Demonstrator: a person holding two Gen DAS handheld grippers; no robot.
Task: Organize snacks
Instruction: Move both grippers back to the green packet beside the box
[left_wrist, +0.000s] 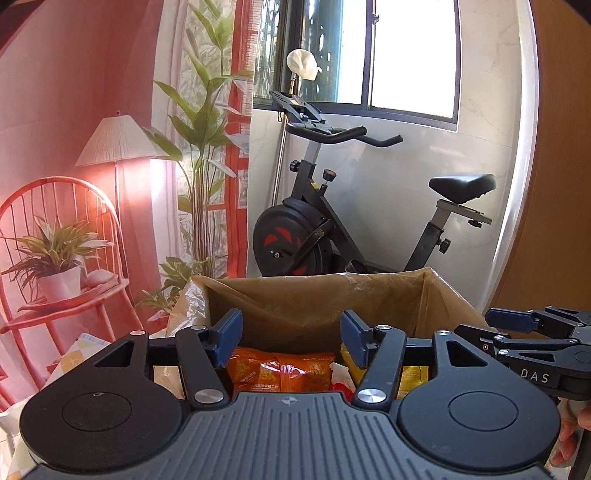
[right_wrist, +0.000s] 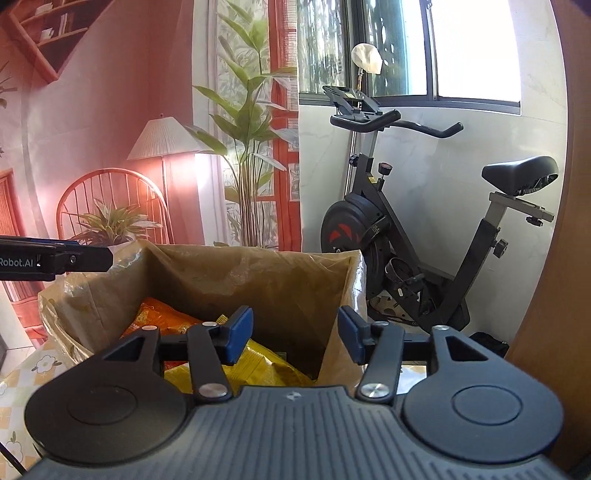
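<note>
the orange snack packet (left_wrist: 282, 371) and a yellow packet (right_wrist: 258, 365) lie at the bottom of the cardboard box (left_wrist: 314, 306), which is lined with clear plastic. this looks like the moment just after a drop, with both tools empty above the box's near rim. the left gripper (left_wrist: 291, 341) stands with jaws apart, nothing between them; the right gripper (right_wrist: 295, 338) likewise, gripping nothing. the next move likely means turning away from the box to find another snack.

box (right_wrist: 192, 280): glossy crinkled plastic liner | snack packs (left_wrist: 280, 369): shiny foil | tool pads (left_wrist: 229, 332): matt blue
</note>
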